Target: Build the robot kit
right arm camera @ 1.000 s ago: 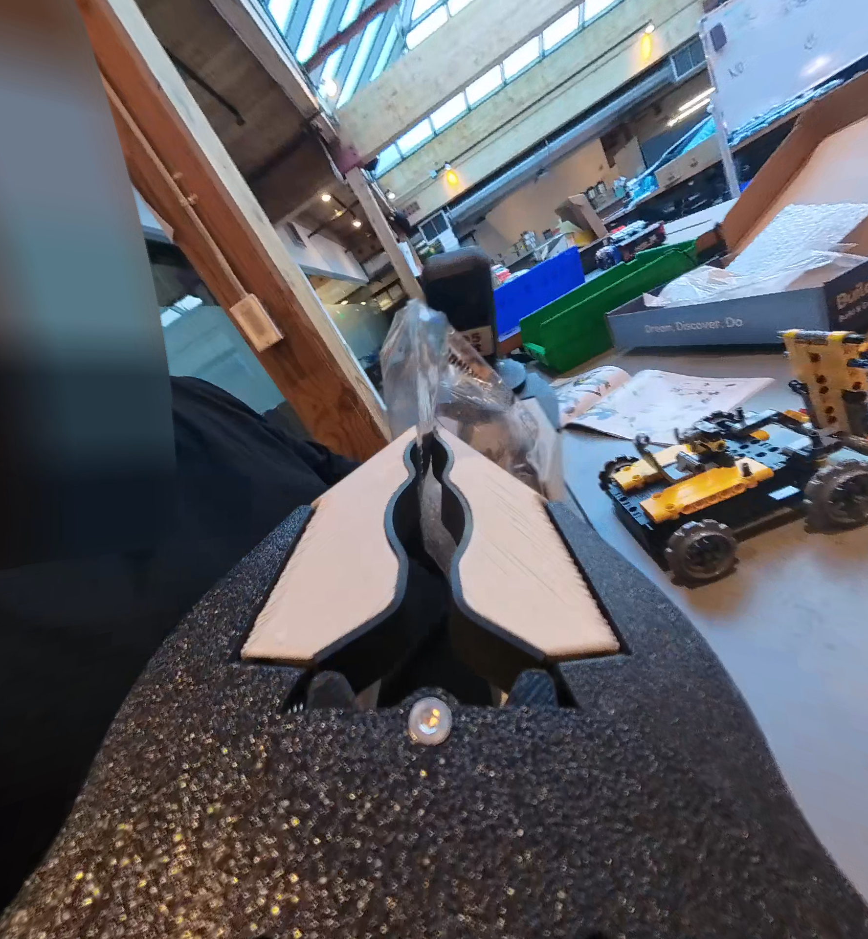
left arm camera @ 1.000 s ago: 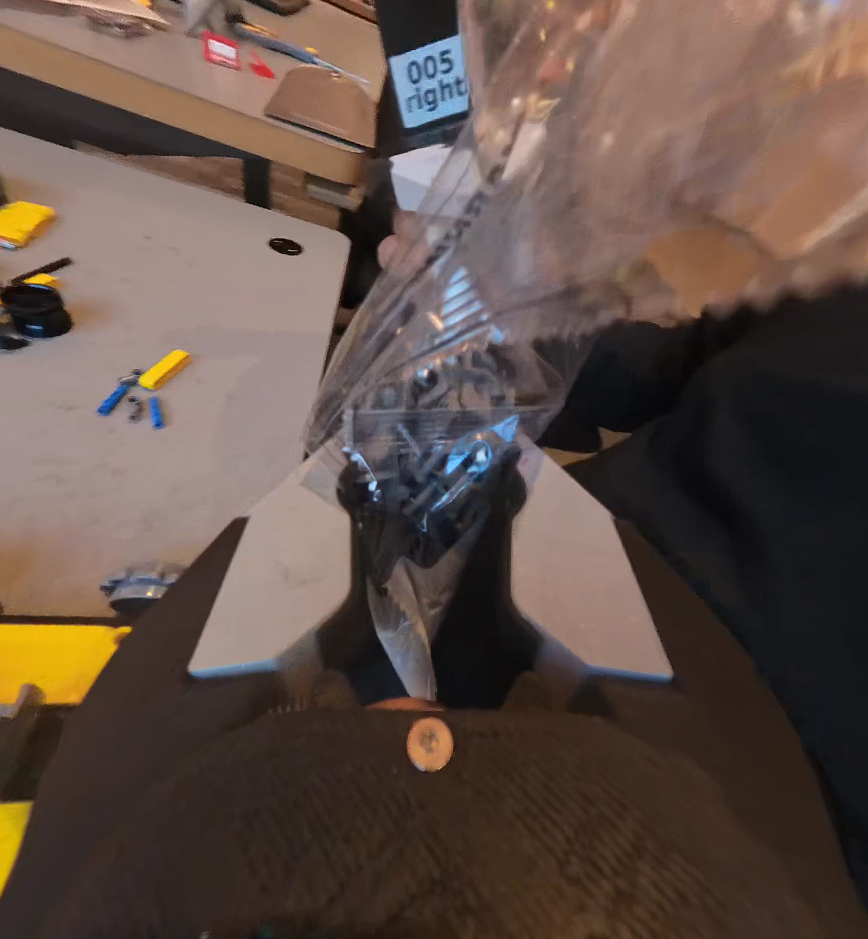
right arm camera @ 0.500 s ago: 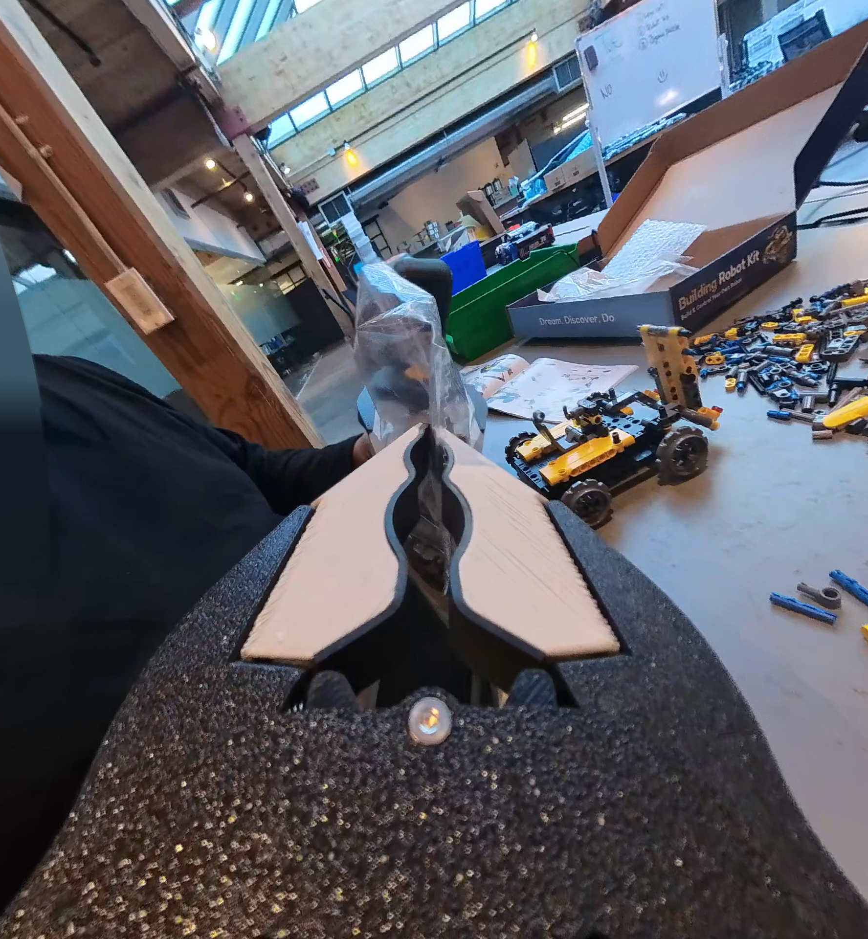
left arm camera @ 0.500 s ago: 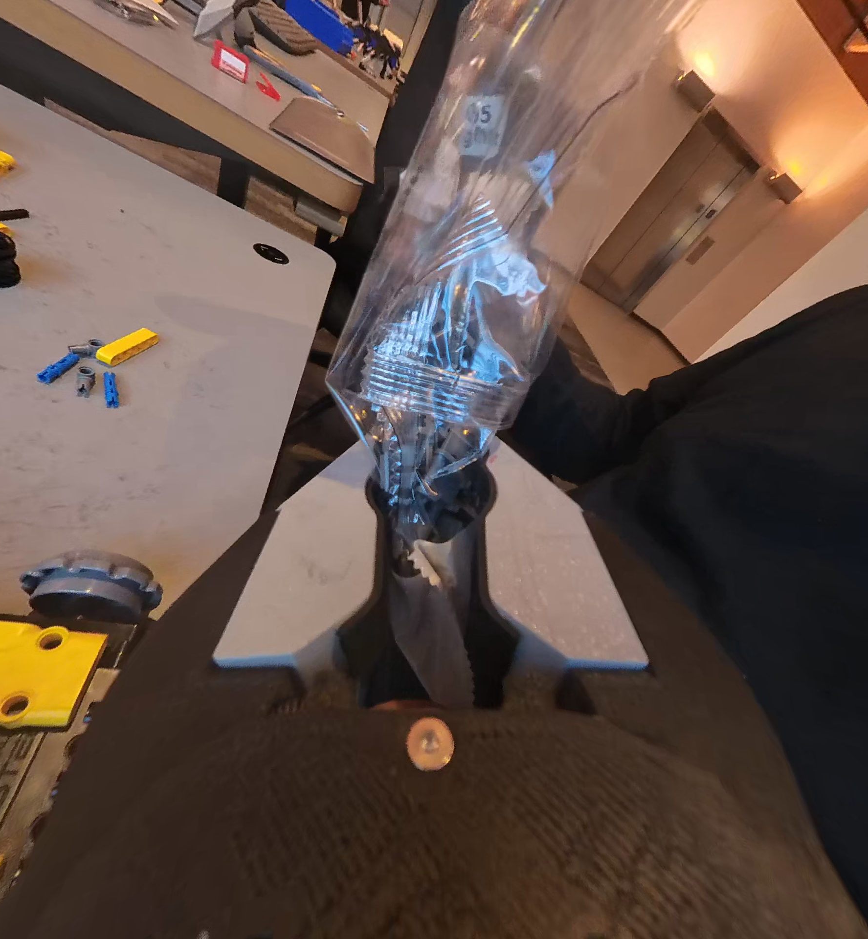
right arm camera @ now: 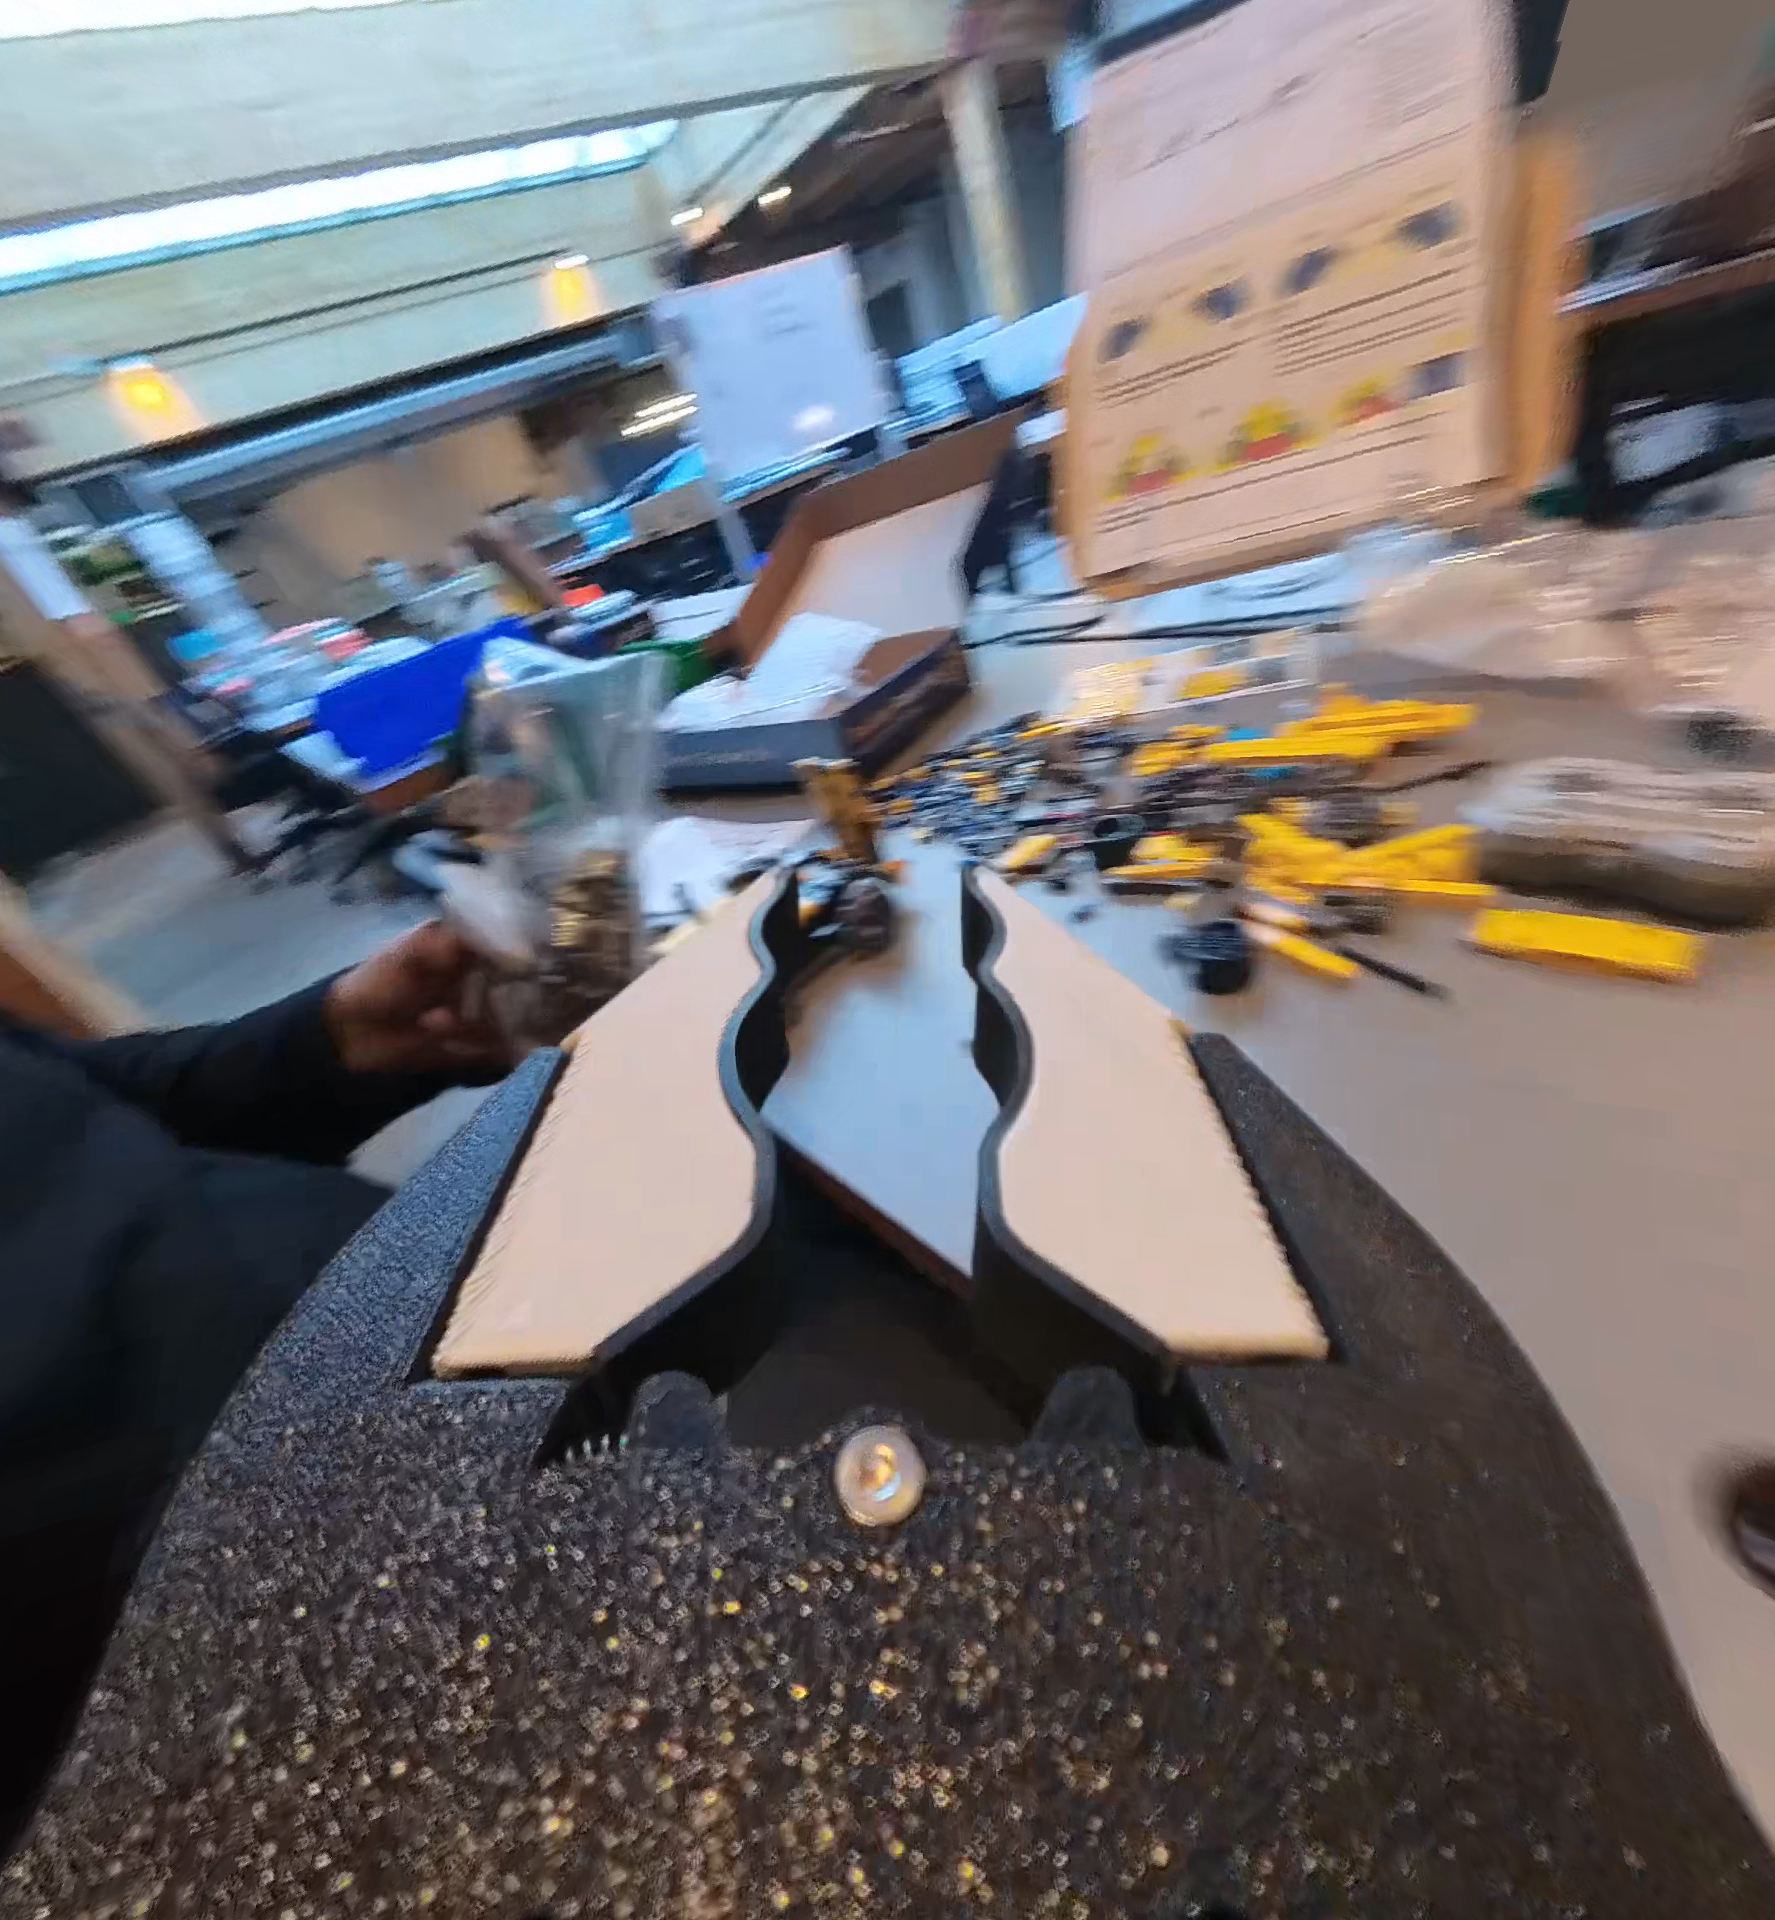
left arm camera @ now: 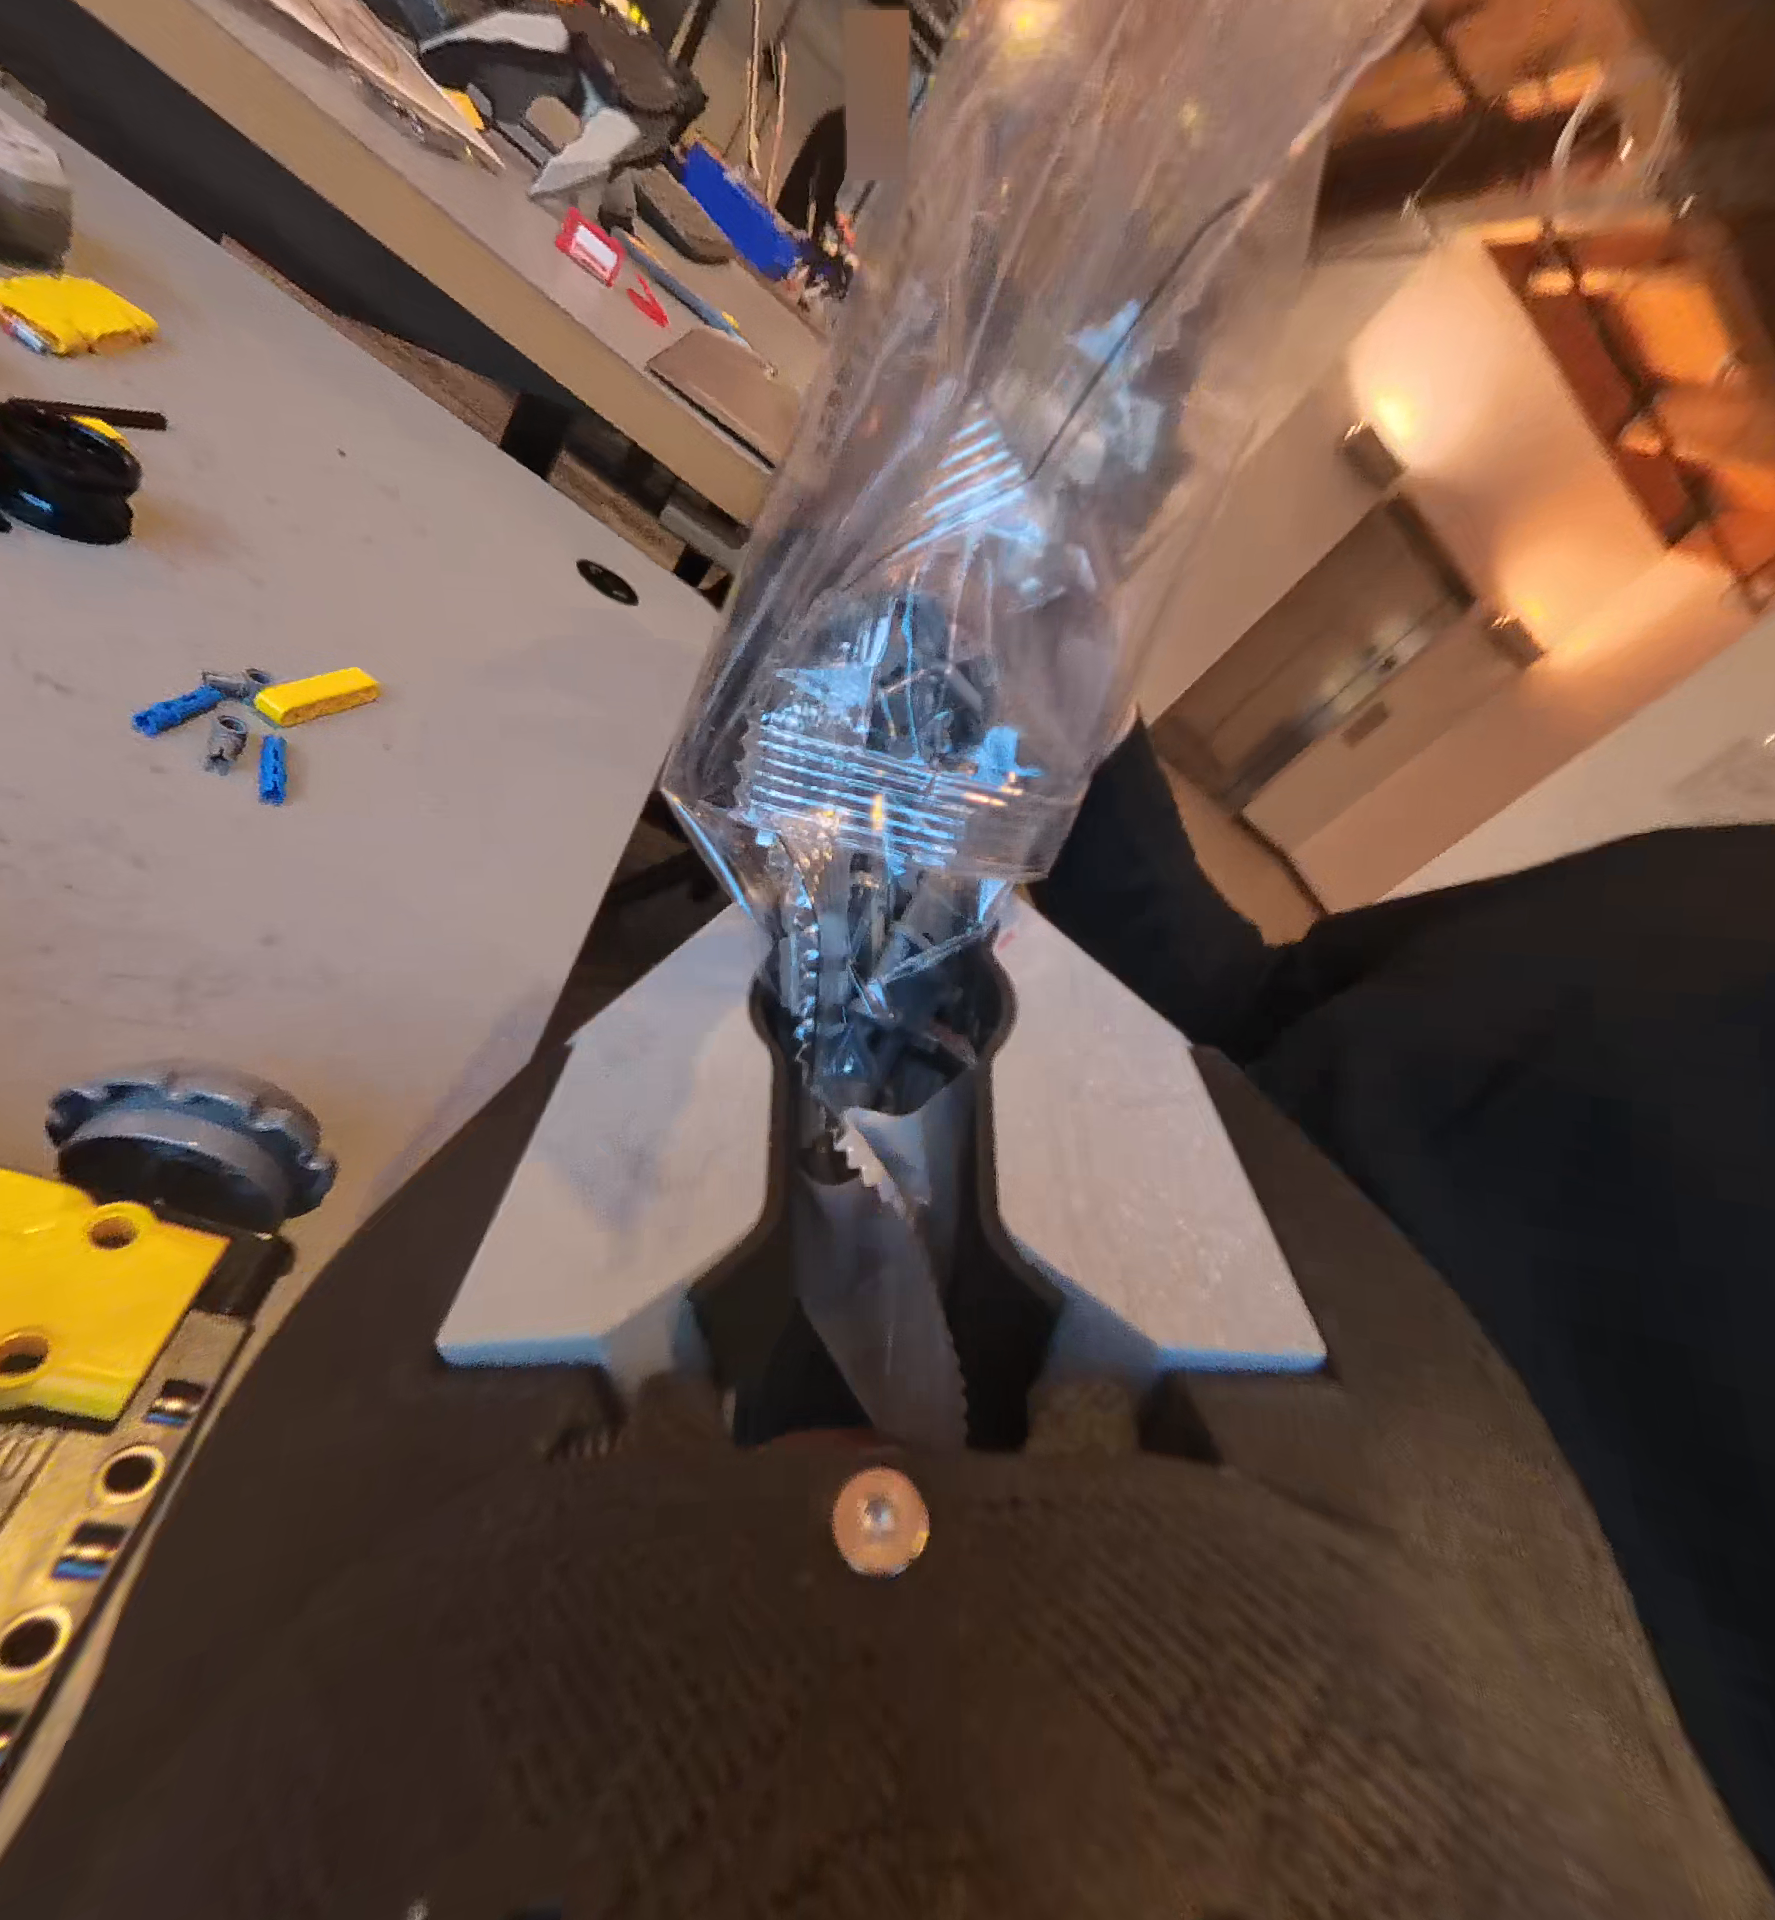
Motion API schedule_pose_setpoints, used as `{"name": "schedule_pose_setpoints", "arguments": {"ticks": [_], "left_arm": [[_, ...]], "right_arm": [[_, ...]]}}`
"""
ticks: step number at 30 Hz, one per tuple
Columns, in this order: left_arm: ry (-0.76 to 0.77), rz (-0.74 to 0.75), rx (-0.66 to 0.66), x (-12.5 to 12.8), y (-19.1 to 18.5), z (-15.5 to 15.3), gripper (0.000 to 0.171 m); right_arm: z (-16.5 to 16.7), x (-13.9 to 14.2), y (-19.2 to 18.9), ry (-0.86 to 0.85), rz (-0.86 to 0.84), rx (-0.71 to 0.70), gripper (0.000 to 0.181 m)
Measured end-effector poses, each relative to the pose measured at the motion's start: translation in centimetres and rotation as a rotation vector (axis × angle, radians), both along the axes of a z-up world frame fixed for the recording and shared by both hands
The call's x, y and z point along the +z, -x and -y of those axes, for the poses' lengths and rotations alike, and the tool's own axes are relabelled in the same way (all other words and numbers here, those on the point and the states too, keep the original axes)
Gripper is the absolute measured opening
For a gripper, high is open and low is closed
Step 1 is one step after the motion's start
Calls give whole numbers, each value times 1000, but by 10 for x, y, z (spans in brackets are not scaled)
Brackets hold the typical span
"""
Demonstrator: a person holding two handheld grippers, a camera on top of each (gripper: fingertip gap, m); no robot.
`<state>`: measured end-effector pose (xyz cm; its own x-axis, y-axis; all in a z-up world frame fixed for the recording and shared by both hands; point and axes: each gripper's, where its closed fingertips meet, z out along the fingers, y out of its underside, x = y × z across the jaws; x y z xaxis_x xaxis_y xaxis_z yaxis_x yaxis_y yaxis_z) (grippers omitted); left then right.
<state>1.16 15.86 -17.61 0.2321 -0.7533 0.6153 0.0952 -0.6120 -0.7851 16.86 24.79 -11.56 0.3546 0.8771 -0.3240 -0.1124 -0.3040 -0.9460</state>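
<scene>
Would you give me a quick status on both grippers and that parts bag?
Left gripper shut on clear bag of dark parts, held above table edge. Right gripper open, empty, apart from bag. Loose yellow bricks on table ahead.

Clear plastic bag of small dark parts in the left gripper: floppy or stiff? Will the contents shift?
Probably floppy: the clear plastic bag of small dark parts is creased and crumpled where the left gripper pinches it. The loose parts sit bunched by the fingers, so they would likely slide when tilted. The glossy film may be slippery.
</scene>
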Motion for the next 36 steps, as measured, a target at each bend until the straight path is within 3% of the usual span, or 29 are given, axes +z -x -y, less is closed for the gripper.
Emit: {"name": "schedule_pose_setpoints", "arguments": {"ticks": [4, 9, 12, 14, 18, 23, 25, 30, 33, 36], "left_arm": [[7, 14, 5, 4, -7, -2, 28], [-6, 17, -27, 3, -18, -2, 29], [-47, -76, -33, -10, -23, 1, 29], [-57, -127, -43, -19, -27, 3, 29], [-54, -172, -71, -27, -37, 5, 29], [-50, -220, -75, -35, -49, -1, 29], [-49, -227, -78, -36, -53, -2, 29], [-67, -209, -60, -31, -60, -12, 29], [-57, -199, -52, -32, -63, -17, 29], [-40, -197, -39, -36, -63, -20, 29]], "right_arm": [[-51, 8, -111, -56, 22, -372, 35], [-111, -19, -299, 31, 188, -859, 52], [-121, -48, -398, 183, 202, -1050, 63], [-123, -62, -435, 277, 148, -1083, 64], [-136, -68, -466, 359, 70, -1074, 67], [-168, -56, -503, 296, 334, -1167, 46], [-186, -55, -509, 302, 447, -1164, 45], [-221, -85, -516, 467, 629, -1089, 39], [-231, -98, -515, 505, 659, -1043, 12], [-233, -97, -514, 496, 664, -1033, 11]]}}
